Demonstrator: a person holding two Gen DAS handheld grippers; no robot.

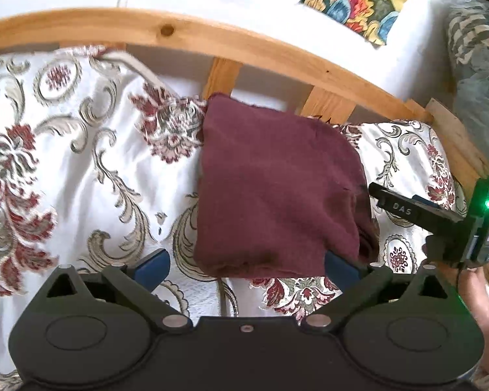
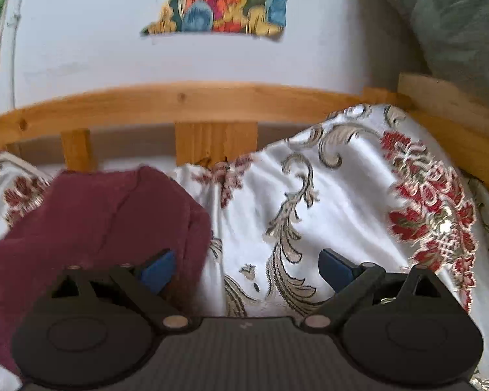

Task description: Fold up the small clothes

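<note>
Your left gripper [image 1: 246, 265] is spread wide, nothing pinched. The near hem of the maroon garment [image 1: 274, 192] sits right between its jaws, draped over the inner tip of the jaw on the right side, while the other jaw's blue pad rests apart on the bedspread [image 1: 81, 163]. That reads as either lined up to pinch the near edge or just let go of it; can't tell which from here.

Your right gripper [image 2: 246, 268] is also released, jaws well apart, empty. In the right wrist view the garment [image 2: 97, 221] lies off to the left of the jaws; the left-hand jaw hovers over or just at its right edge, the other jaw sits over bare patterned bedspread [image 2: 342, 202]. Contact is unclear, the frame is blurred. In the left wrist view you can see that right gripper [image 1: 417, 215] coming in sideways, finger tip [image 1: 379, 192] just beside the garment's right edge, probably ready to tuck or square that side.

The garment already looks like a compact rectangle with layers showing at the right edge, so likely folded at least once. It's laid flat on the bedspread for support.

Past the garment: wooden bed rail [image 1: 212, 40] with slats, touching or just behind the far hem. Beyond that, a white wall [image 2: 81, 49] with a colourful floral print [image 2: 218, 0].
</note>
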